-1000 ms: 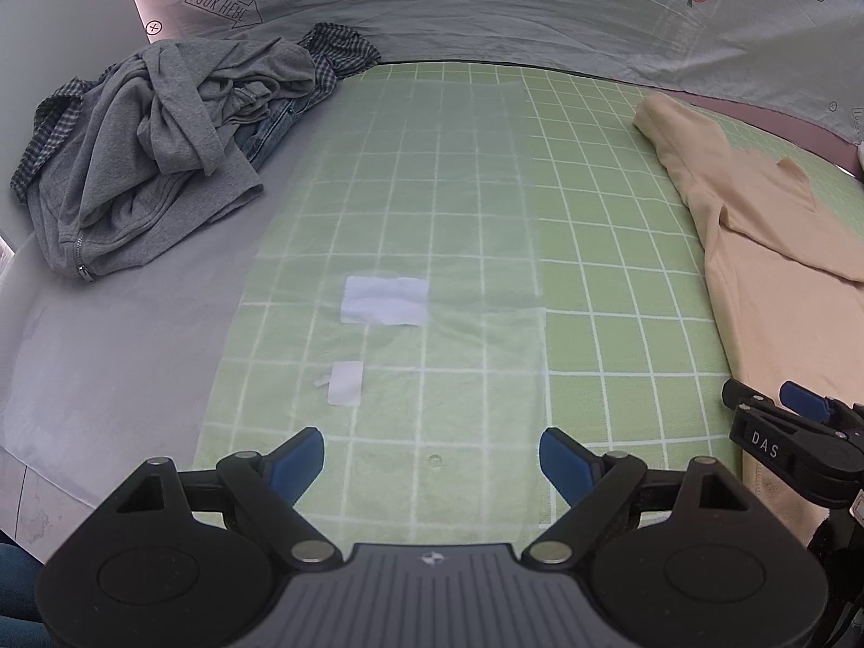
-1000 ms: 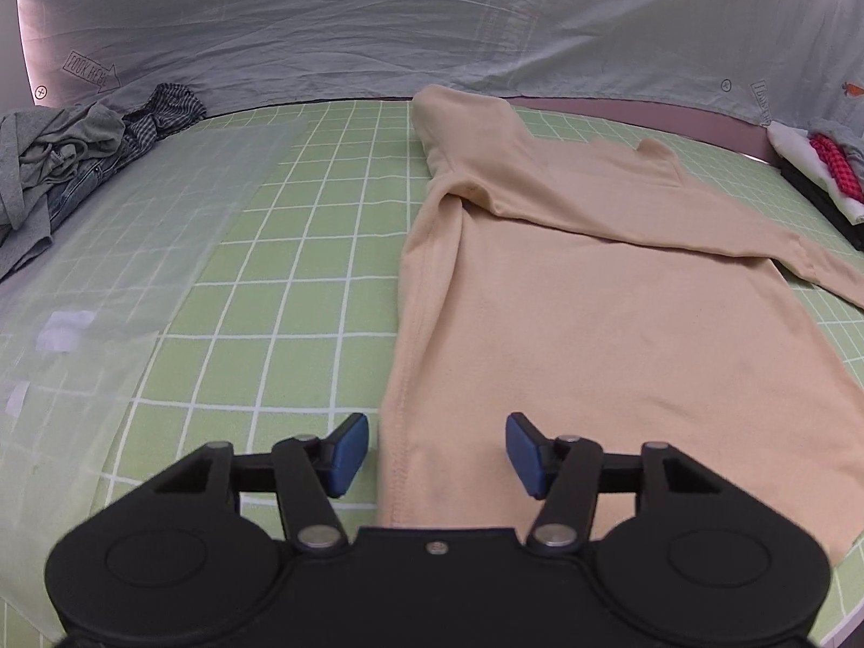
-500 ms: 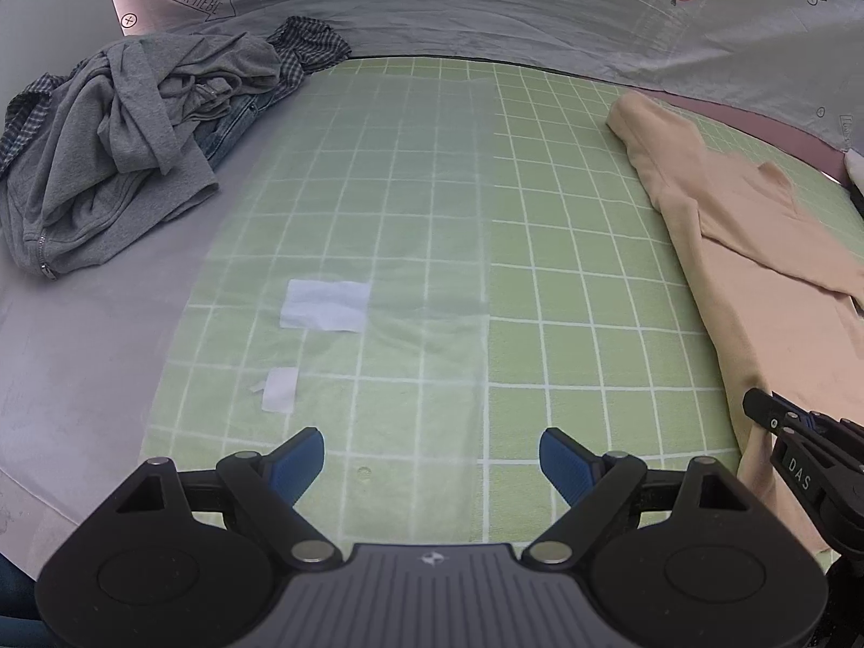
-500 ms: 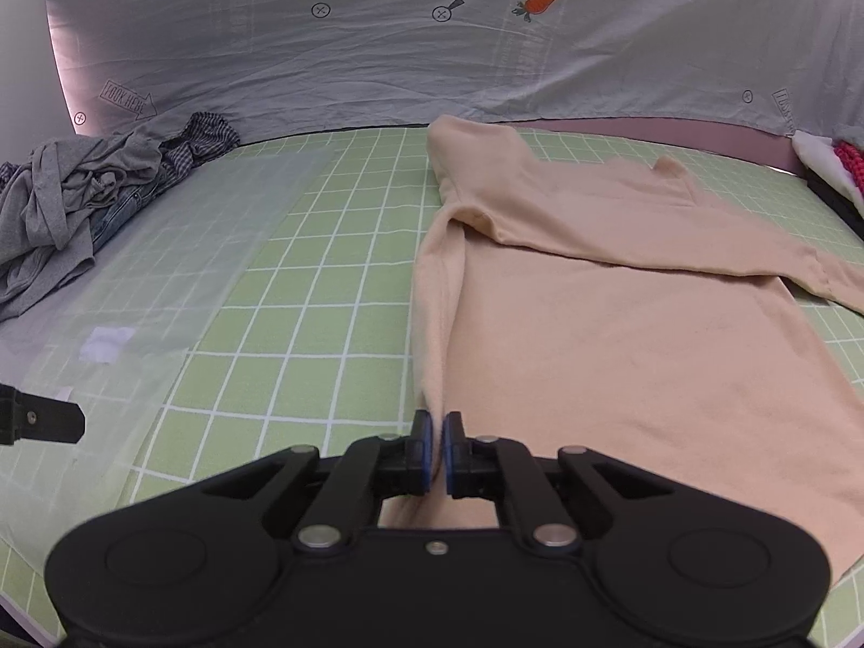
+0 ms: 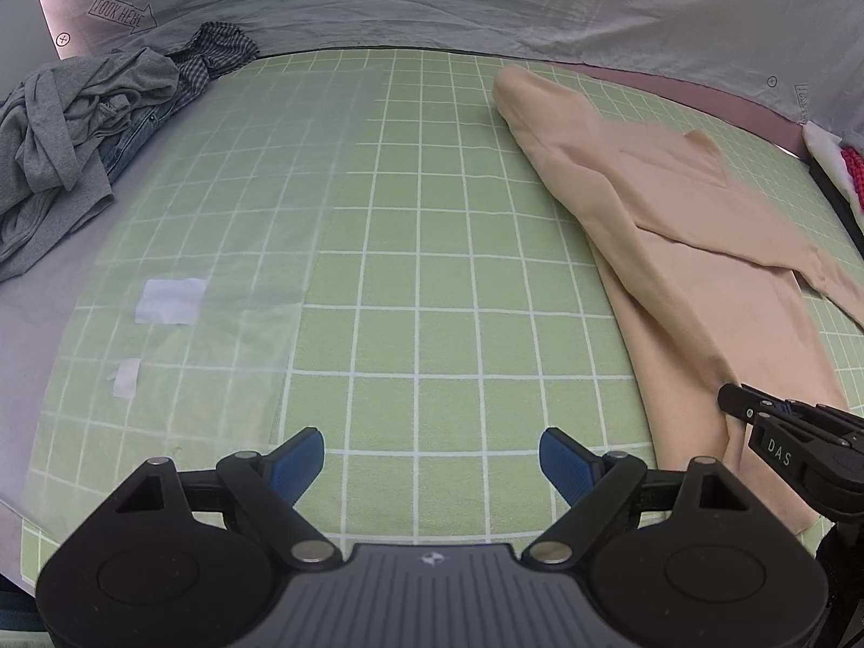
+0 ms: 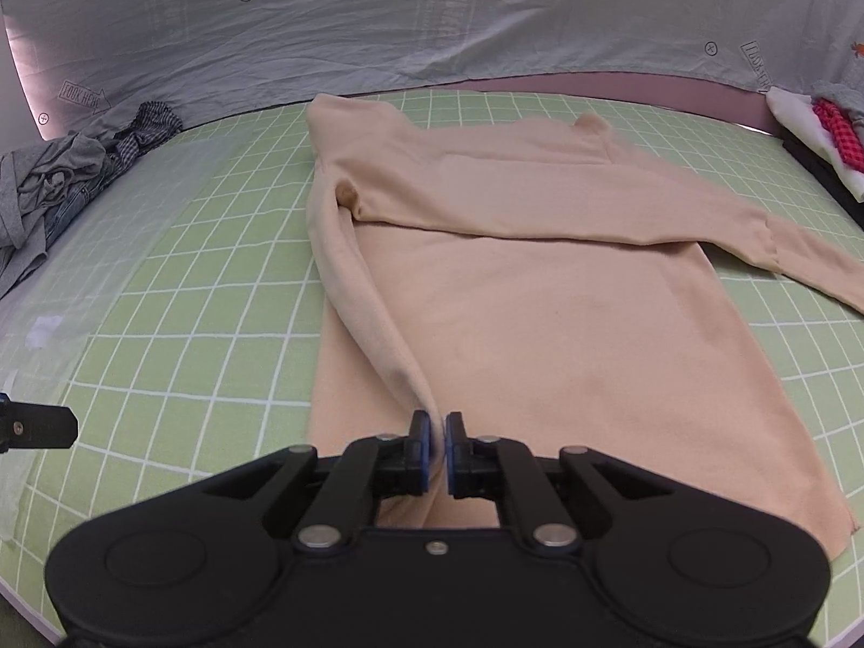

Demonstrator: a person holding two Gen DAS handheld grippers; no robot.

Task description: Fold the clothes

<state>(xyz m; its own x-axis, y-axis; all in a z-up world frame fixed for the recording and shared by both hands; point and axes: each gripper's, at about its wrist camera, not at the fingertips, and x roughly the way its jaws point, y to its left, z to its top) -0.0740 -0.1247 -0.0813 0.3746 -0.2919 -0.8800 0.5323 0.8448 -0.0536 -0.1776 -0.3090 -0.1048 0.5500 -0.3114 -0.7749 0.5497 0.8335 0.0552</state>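
A peach long-sleeved sweater [image 6: 567, 324] lies spread on the green grid mat [image 6: 205, 335], one sleeve folded across its chest. My right gripper [image 6: 438, 445] is shut on the sweater's near left hem edge and holds it lifted, so a raised ridge of fabric runs up to the shoulder. In the left wrist view the sweater [image 5: 675, 227] lies at the right, with the right gripper [image 5: 777, 426] pinching its lower edge. My left gripper [image 5: 432, 456] hovers open over bare mat [image 5: 421, 270], left of the sweater, with nothing between its fingers.
A heap of grey, checked and denim clothes [image 5: 81, 129] sits at the mat's far left. White and red folded items [image 6: 821, 129] lie at the far right edge. A carrot-print sheet [image 6: 432, 16] hangs behind. White paper scraps [image 5: 167, 299] lie under a translucent film.
My right gripper closed on the sweater's hem edge and lifted it, pulling the left side inward. My left gripper shifted right, toward the sweater, and stayed open.
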